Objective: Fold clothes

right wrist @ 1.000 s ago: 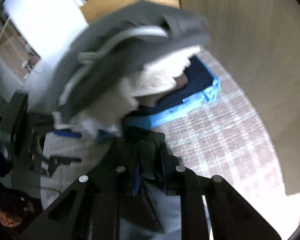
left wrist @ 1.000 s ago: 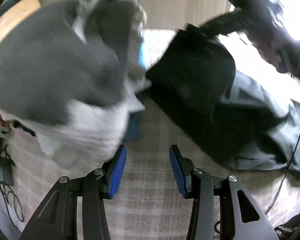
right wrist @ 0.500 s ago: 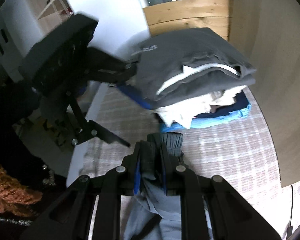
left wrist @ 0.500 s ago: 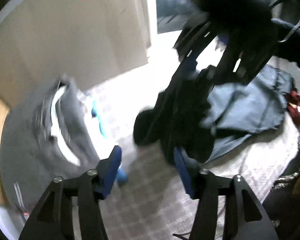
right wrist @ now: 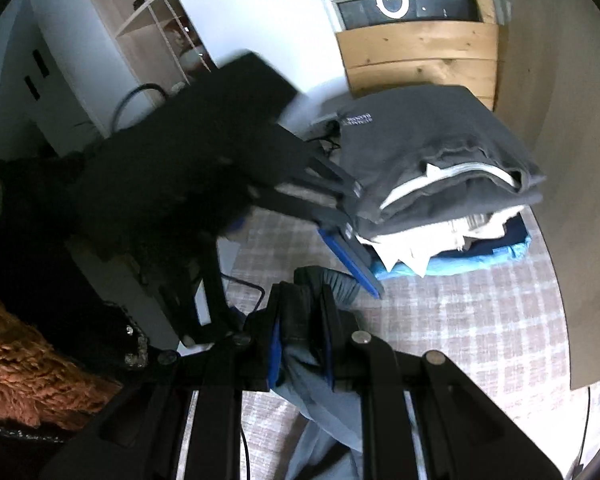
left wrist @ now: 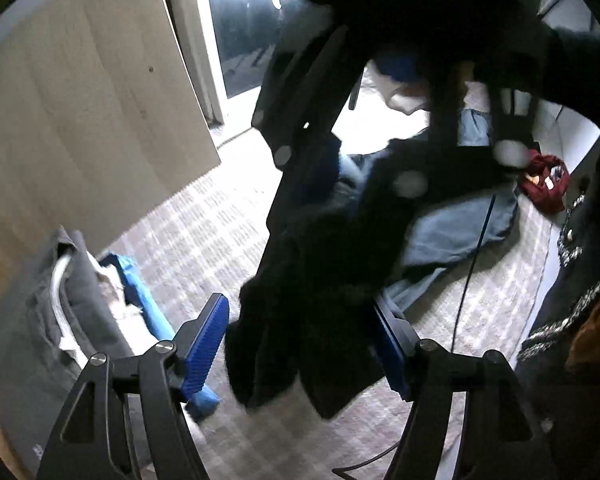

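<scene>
My right gripper (right wrist: 300,320) is shut on a dark and grey-blue garment (right wrist: 324,396) and holds it up above the checked bed cover (right wrist: 460,328). In the left wrist view the same garment (left wrist: 312,312) hangs down dark between my open left fingers, with the right gripper (left wrist: 324,184) above it. My left gripper (left wrist: 300,348) is open, its blue pads on either side of the hanging cloth without touching it. A stack of folded clothes (right wrist: 440,160), grey sweatshirt on top, sits at the back near the headboard; it also shows in the left wrist view (left wrist: 60,312).
A grey-blue garment (left wrist: 452,232) lies spread on the bed cover with a red item (left wrist: 544,180) beyond it. A light wooden headboard (left wrist: 80,120) stands at the left. A black cable (left wrist: 472,264) runs across the bed. An orange fuzzy sleeve (right wrist: 32,380) is at the left.
The right gripper has lifted the garment higher and closer to the left gripper. The left gripper has swung away from the folded stack; the hanging cloth now sits between its open fingers.
</scene>
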A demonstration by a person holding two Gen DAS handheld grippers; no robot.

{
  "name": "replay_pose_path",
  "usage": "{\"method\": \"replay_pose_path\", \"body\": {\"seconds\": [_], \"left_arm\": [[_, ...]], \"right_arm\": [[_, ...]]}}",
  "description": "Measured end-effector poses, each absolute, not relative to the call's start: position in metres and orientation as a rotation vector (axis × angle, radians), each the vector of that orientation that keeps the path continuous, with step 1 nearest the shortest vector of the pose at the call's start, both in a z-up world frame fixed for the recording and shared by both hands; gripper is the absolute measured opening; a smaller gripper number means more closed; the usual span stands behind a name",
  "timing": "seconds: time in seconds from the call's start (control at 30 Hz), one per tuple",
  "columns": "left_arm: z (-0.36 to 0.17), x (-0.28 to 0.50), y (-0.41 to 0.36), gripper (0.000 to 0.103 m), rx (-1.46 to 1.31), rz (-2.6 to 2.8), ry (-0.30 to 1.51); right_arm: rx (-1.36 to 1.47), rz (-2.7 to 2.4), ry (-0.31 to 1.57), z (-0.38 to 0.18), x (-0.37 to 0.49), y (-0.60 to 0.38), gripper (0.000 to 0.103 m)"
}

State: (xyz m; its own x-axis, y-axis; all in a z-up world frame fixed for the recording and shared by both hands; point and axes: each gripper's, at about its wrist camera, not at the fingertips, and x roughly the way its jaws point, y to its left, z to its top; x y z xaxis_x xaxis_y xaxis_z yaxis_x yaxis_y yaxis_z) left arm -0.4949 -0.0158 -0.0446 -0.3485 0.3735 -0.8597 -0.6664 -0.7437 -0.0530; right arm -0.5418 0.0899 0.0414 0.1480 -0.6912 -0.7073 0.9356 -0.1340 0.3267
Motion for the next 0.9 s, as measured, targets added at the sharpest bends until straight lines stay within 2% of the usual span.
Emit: {"method": "replay_pose_path", "body": {"seconds": [0.03, 0.07, 0.1, 0.27, 0.4, 0.47, 0.57, 0.73, 0.8, 0.9], "left_arm": [[-0.045, -0.497, -0.019, 0.05, -1.263, 2.118, 0.385], [-0.045, -0.5, -0.024, 0.037, -1.297, 2.121, 0.363], [-0.044, -0.502, -0.029, 0.033, -1.331, 2.123, 0.34], [-0.037, -0.513, -0.051, 0.029, -1.486, 2.183, 0.302], [-0.022, -0.523, -0.083, 0.028, -1.585, 2.223, 0.171], [-0.011, -0.524, -0.094, 0.028, -1.614, 2.236, 0.13], [0.001, -0.525, -0.1, 0.025, -1.652, 2.223, 0.125], [-0.002, -0.52, -0.095, 0.012, -1.699, 2.207, 0.14], [-0.006, -0.513, -0.097, 0.01, -1.744, 2.208, 0.123], [-0.005, -0.492, -0.103, 0.009, -1.796, 2.209, 0.096]], "right_arm": [[0.919, -1.451, 0.354, 0.042, -0.54, 0.089, 0.016], [0.915, -1.454, 0.364, 0.043, -0.539, 0.087, 0.016], [0.917, -1.467, 0.37, 0.042, -0.539, 0.086, 0.016], [0.964, -1.595, 0.37, 0.05, -0.552, 0.082, 0.025], [0.97, -1.87, 0.147, 0.072, -0.556, 0.152, 0.028], [1.008, -1.997, 0.12, 0.066, -0.533, 0.19, 0.037], [1.165, -2.06, 0.087, 0.02, -0.467, 0.232, 0.037], [1.545, -2.135, 0.112, -0.098, -0.373, 0.247, 0.037], [1.636, -2.164, 0.026, -0.129, -0.352, 0.253, 0.037], [1.663, -2.252, 0.113, -0.145, -0.336, 0.246, 0.037]]}}
